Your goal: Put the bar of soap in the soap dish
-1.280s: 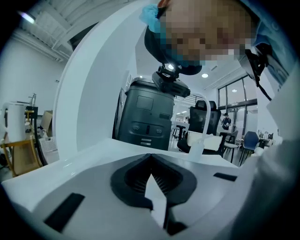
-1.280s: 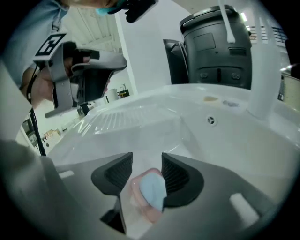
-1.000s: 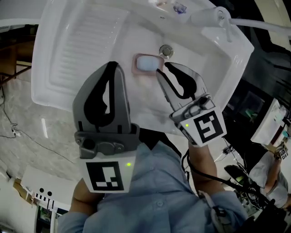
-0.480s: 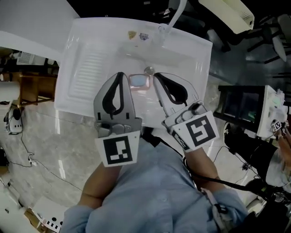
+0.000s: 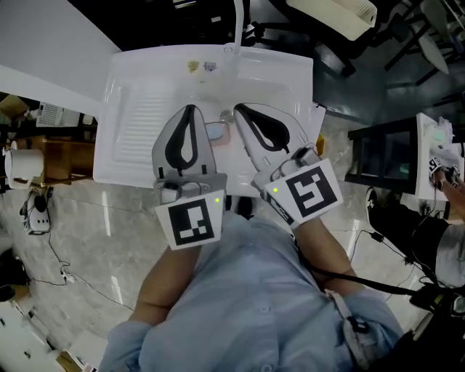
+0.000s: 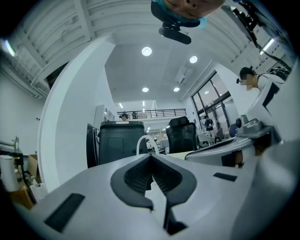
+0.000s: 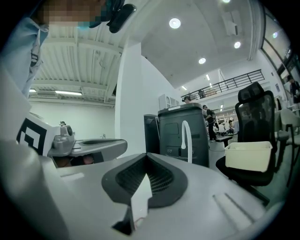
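Observation:
A pale blue bar of soap (image 5: 216, 131) lies in a pink soap dish (image 5: 217, 140) in the basin of the white sink (image 5: 287, 80). Both grippers hang well above the sink and point level. The left gripper (image 5: 190, 109) (image 6: 151, 157) is to the left of the dish in the head view, its jaws shut on nothing. To the right of the dish, the right gripper (image 5: 237, 109) (image 7: 146, 157) is also shut with nothing held. Each gripper view looks out across the room and shows neither soap nor dish.
A white faucet (image 5: 237, 22) (image 7: 186, 136) stands at the sink's back edge, with the drain (image 5: 226, 115) just beyond the dish. A ribbed washboard (image 5: 145, 120) fills the sink's left part. A dark screen (image 5: 381, 156) stands to the right, and cables lie on the marble floor (image 5: 65, 240).
Both grippers rose away from the sink, which now looks smaller and farther. The right jaws, open beside the dish a second ago, have shut empty. The soap stays in the dish.

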`<state>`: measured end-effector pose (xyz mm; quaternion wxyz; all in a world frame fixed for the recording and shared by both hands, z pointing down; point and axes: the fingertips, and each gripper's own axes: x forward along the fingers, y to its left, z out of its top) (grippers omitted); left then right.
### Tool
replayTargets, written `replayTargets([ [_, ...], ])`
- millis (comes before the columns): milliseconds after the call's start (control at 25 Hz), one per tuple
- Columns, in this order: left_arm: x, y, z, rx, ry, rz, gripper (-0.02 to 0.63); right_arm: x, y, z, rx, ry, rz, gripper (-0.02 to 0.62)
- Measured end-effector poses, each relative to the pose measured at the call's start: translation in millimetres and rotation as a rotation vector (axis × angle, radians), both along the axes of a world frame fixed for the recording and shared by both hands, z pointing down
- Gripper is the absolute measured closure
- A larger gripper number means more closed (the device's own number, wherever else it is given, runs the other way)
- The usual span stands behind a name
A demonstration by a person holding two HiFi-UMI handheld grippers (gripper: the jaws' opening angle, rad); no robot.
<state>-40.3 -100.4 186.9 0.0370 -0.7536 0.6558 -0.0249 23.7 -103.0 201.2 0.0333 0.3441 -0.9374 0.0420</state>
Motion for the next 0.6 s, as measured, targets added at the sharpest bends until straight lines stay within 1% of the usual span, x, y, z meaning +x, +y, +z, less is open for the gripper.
replayTargets([
  [240, 12, 2, -8, 0.019, -0.020, 0.027, 0.600, 9, 0, -5, 0.006, -0.011, 0.024, 0.595],
  [600, 11, 2, -12, 0.028, -0.029, 0.043, 0.600, 5, 0, -9, 0.014, -0.023, 0.025, 0.595],
])
